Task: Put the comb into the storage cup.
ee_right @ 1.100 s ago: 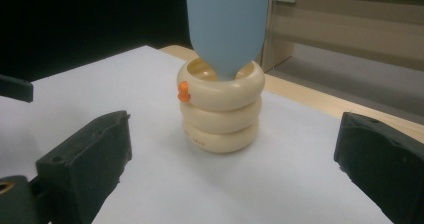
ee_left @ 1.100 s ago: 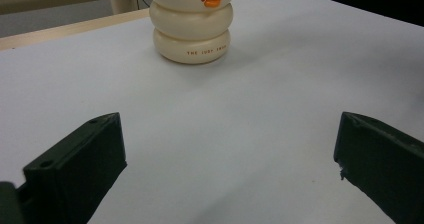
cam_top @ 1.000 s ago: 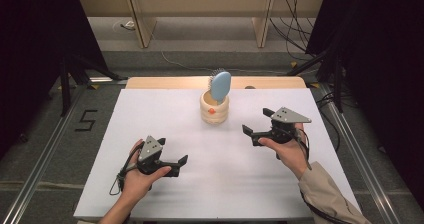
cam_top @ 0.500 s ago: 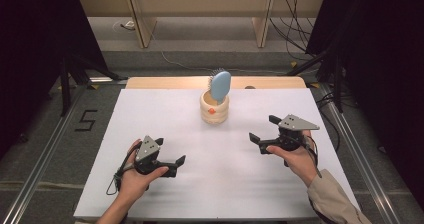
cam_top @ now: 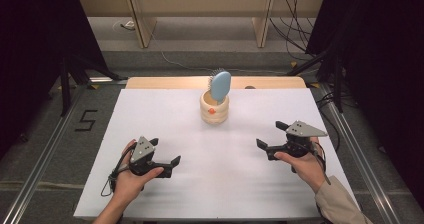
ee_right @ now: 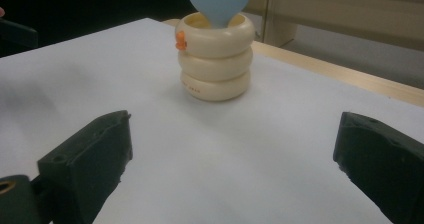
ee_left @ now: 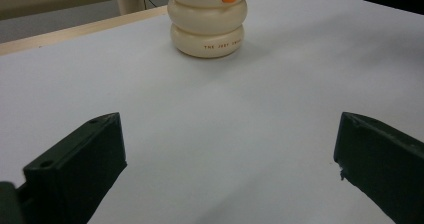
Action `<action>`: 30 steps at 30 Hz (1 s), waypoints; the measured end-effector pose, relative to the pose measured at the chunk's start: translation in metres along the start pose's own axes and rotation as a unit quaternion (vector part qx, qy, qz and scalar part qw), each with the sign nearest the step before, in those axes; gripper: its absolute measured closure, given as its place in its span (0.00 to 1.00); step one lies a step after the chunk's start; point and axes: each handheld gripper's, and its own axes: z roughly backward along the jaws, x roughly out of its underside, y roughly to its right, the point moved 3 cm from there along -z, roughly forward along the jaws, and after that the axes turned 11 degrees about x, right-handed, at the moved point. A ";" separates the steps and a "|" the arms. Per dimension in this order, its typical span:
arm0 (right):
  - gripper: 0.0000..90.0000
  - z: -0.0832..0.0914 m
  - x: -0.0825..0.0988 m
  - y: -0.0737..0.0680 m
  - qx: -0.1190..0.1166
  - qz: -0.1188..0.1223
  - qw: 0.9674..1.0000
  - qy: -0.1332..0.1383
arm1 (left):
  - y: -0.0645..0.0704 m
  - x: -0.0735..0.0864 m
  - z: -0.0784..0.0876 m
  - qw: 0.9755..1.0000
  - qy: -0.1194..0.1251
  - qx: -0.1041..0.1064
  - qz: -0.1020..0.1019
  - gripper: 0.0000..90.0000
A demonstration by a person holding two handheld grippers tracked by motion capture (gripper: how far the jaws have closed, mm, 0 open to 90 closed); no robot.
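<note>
both grippers — jaws wide — flank the holder [cam_top: 214, 109] on open table [cam_top: 150, 114].

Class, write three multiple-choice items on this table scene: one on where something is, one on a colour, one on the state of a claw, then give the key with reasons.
1. Where is the blue hairbrush?
A. flat on the table
B. standing in the cream holder
C. in the right claw

2. What colour is the small knob on the cream holder?
A. orange
B. green
C. black

3. How is the left claw?
A. shut on the brush
B. shut on nothing
C. open, holding nothing

Key:
1 B, the brush head rises out of the holder's mouth in the high view.
2 A, the knob shows orange on the top ring.
3 C, its jaws stand wide apart over bare white table in the left gripper view.
</note>
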 end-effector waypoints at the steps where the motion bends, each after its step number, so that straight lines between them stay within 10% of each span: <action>1: 0.04 0.001 0.001 0.001 0.001 -0.002 1.000 -0.001 | 0.000 0.000 0.001 1.000 -0.001 0.000 0.000 0.00; 30: 0.05 0.021 0.028 0.021 0.024 -0.017 0.999 -0.015 | -0.003 0.006 0.003 1.000 -0.003 0.003 0.013 0.00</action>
